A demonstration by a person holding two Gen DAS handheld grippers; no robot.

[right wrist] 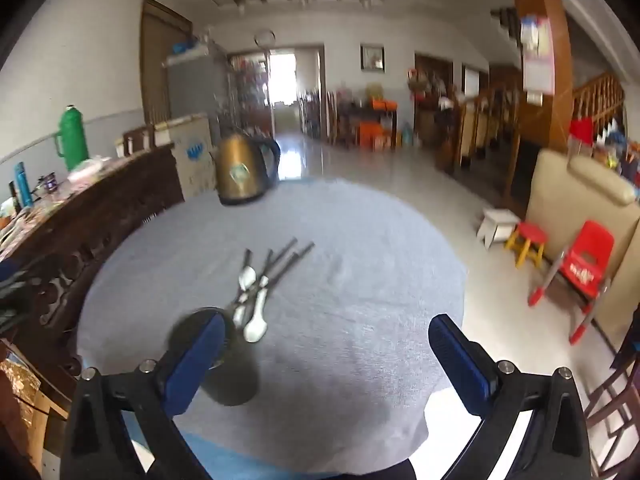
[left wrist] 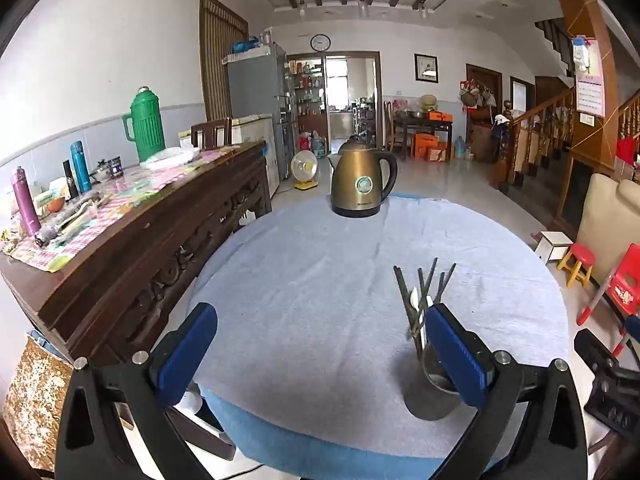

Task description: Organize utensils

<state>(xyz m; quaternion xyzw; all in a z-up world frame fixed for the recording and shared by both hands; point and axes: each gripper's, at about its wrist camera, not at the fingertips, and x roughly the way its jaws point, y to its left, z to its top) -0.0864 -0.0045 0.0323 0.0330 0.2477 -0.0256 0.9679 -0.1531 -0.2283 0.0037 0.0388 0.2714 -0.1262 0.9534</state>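
A grey metal cup (left wrist: pixel 428 396) stands on the round table's light blue cloth (left wrist: pixel 320 264), near the front edge. Dark chopsticks (left wrist: pixel 425 284) and white spoons (left wrist: pixel 415 298) stick up out of it. My left gripper (left wrist: pixel 320 316) is open and holds nothing; the cup sits just behind its right finger (left wrist: pixel 460 356), which hides part of it. In the blurred right wrist view, the cup (right wrist: pixel 232 376) is behind the left finger (right wrist: pixel 196 352) of my right gripper (right wrist: pixel 328 322), with spoons (right wrist: pixel 256 320) and chopsticks (right wrist: pixel 284 260) leaning away. That gripper is open too, only cloth between its fingers.
A bronze electric kettle (left wrist: pixel 362 182) stands at the table's far edge. A dark carved sideboard (left wrist: pixel 132 240) with flasks and a green thermos (left wrist: pixel 143 130) runs along the left. On the floor to the right are small stools (right wrist: pixel 526 242) and a red child's chair (right wrist: pixel 588 258).
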